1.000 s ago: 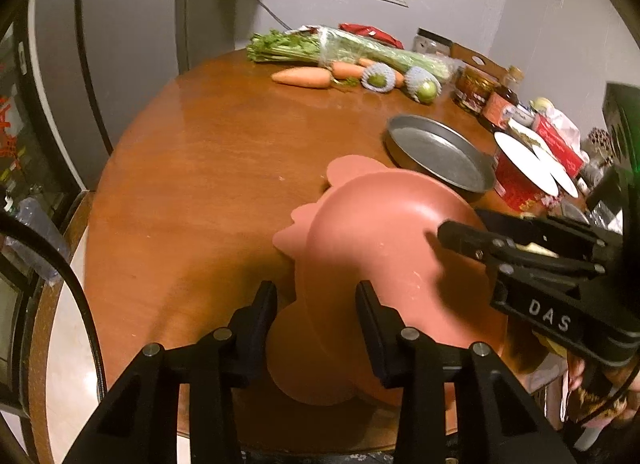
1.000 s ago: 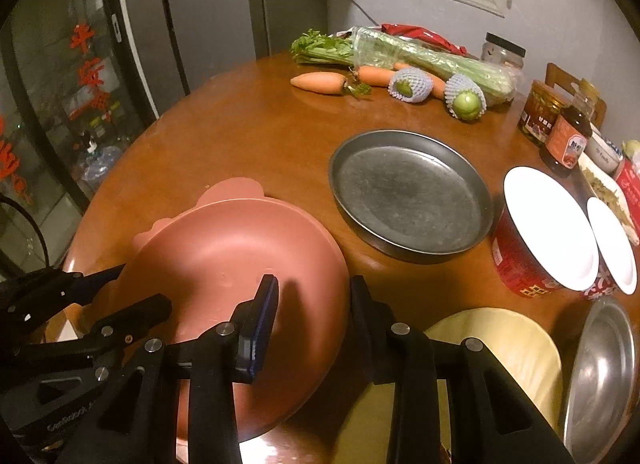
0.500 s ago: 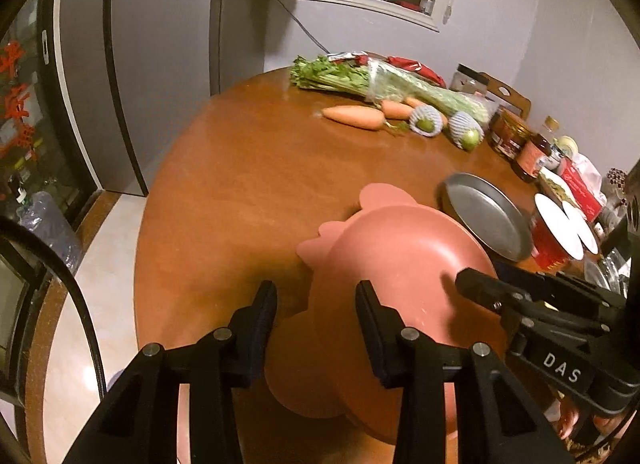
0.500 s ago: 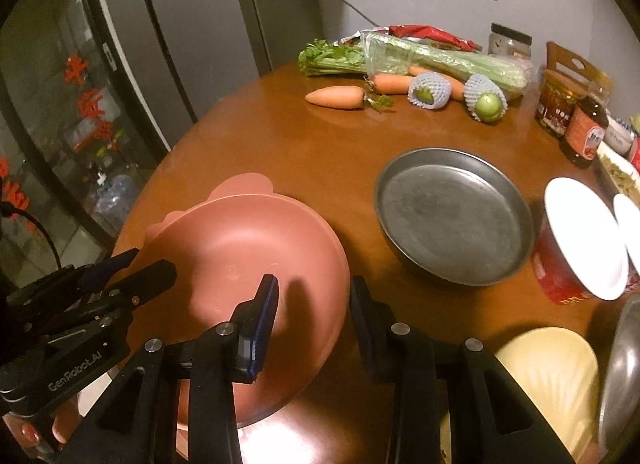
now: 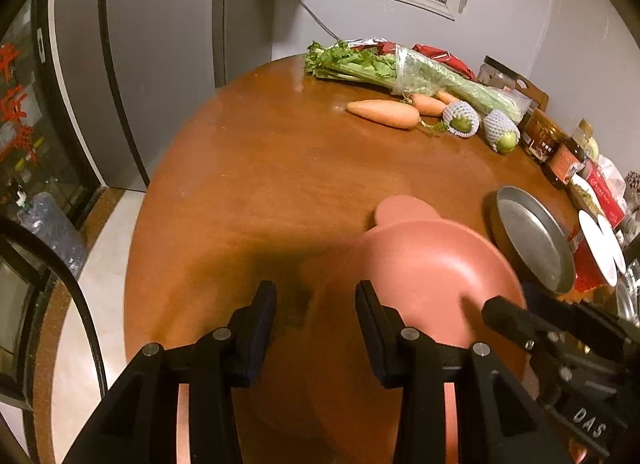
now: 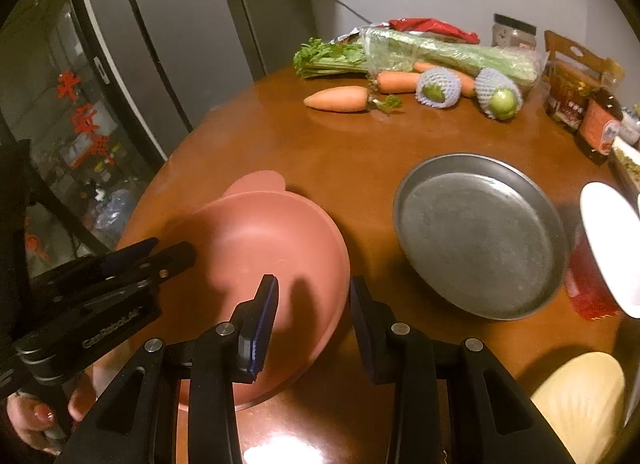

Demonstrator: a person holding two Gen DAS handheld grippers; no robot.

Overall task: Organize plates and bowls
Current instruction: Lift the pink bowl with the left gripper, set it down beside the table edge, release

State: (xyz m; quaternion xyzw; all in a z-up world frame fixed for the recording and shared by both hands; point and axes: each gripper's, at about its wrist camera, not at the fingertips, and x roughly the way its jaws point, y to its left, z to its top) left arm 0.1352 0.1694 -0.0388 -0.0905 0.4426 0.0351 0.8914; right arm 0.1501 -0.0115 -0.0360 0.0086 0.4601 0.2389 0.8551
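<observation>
Both tongs have backed off—left and right gape over pink bowl.

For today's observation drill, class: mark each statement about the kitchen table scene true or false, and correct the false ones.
1. The pink bowl sits to the left of the grey metal pan in the right wrist view. True.
2. The metal pan holds a carrot. False: it is empty; the carrots lie further back on the wooden table.
3. Two green fruits in foam netting lie near the carrots. True.
4. The right gripper is shut on the pink bowl. False: its jaws stand apart around the bowl's near rim.
5. The left gripper holds a yellow plate. False: its jaws are open and hold nothing; the yellow plate lies at lower right.
</observation>
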